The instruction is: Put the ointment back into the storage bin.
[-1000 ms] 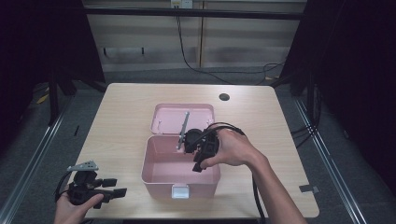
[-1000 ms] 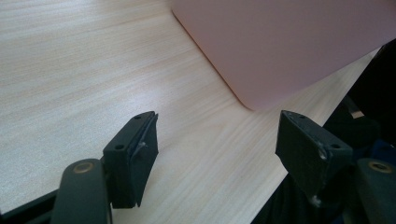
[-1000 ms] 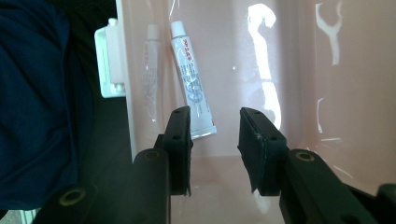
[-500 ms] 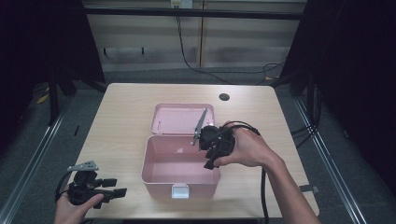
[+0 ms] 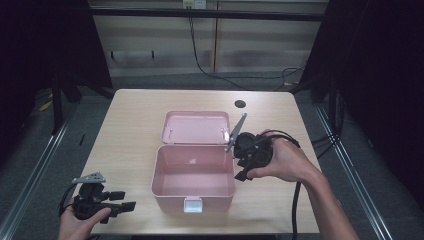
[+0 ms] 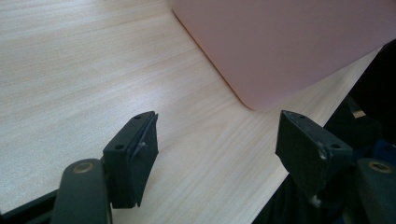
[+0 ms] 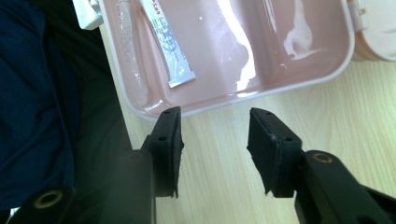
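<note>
Tongs first: your right tongs (image 5: 241, 167) hang with jaws parted and nothing between them, beside the box's right wall; the jaws have just been opening. Your left tongs (image 5: 120, 200) rest spread wide and empty at the table's (image 5: 135, 115) near-left corner.

Pink box (image 5: 195, 172) sits mid-table, lid (image 5: 195, 127) laid flat behind it. It looks like thin, stiff, glossy plastic: light, likely to slide under a push. Take it by a wall rim, or steady it with 1 of the tongs while the other works.

Small tube (image 7: 168, 44) lies on the box floor near the latch end. Judged soft, light, slick; pinch it across the flat crimped tail.

Against 1 second ago: your right hand (image 5: 285, 160) has come out from over the box to its right side; the left has not shifted.
</note>
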Demonstrator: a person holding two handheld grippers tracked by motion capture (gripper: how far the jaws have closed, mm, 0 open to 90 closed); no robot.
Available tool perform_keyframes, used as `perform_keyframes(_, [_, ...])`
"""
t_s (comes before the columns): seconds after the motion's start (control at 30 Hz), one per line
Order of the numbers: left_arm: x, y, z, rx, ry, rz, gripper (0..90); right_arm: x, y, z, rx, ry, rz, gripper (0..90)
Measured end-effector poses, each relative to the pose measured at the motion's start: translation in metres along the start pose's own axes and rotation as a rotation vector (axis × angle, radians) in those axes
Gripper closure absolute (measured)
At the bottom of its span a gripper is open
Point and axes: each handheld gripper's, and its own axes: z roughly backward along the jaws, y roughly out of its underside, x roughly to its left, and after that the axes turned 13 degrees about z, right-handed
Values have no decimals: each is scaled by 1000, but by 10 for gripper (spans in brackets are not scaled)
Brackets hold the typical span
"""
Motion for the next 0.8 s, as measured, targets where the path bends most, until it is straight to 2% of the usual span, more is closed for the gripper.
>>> perform_keyframes(0.13, [0, 0, 0, -1, 1, -1, 295, 0, 8, 2, -8, 3, -28, 491])
perform_keyframes(0.23, [0, 0, 0, -3, 0, -1, 295, 1, 11, 0, 0, -5, -28, 481])
perform_keyframes(0.43, [-1, 0, 0, -5, 2, 1, 295, 1, 25, -7, -3, -2, -66, 463])
perform_keyframes(0.67, [0, 0, 0, 2, 2, -6, 295, 3, 45, -22, -6, -9, -92, 440])
perform_keyframes(0.8, [-1, 0, 0, 1, 2, -3, 295, 5, 50, -30, 6, -14, -102, 435])
